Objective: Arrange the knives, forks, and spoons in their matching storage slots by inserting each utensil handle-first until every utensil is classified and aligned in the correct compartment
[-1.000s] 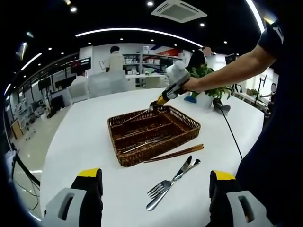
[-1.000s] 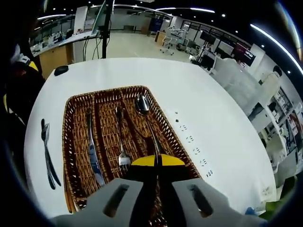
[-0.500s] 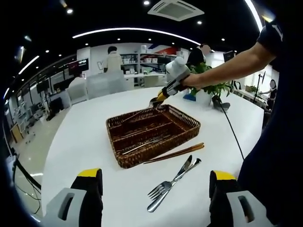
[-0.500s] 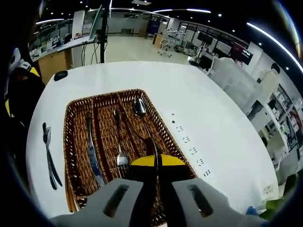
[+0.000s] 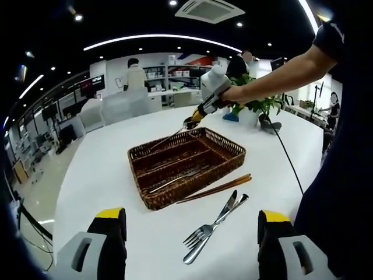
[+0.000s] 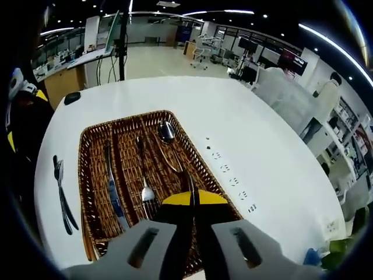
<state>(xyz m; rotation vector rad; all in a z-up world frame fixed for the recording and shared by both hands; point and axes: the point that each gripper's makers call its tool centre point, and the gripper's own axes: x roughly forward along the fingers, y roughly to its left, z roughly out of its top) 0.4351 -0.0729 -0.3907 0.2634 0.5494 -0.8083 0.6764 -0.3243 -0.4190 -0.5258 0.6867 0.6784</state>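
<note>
A brown wicker tray (image 5: pixel 230 156) stands mid-table. My right gripper (image 5: pixel 194 121), held by a person's hand, is shut on the handle of a spoon (image 5: pixel 166 140) that slants down toward the tray's far compartment. In the right gripper view the gripper (image 6: pixel 192 201) clamps the spoon (image 6: pixel 166 132), whose bowl hangs over the right-hand slot of the tray (image 6: pixel 88 133). A knife (image 6: pixel 111 186) lies in the left slot and a fork (image 6: pixel 143 178) in the middle one. My left gripper (image 5: pixel 192 245) is open, low over the table, nothing between its fingers.
A loose fork and knife pair (image 5: pixel 213 226) lies on the white table in front of the tray, also seen as the fork and knife (image 6: pixel 60 195). Brown chopsticks (image 5: pixel 217 188) rest against the tray's near side. A potted plant (image 5: pixel 262 108) and a cable (image 5: pixel 288 169) are at the right.
My right gripper has risen slightly and drawn back with the spoon still in it. The left gripper stays open and has barely moved.
</note>
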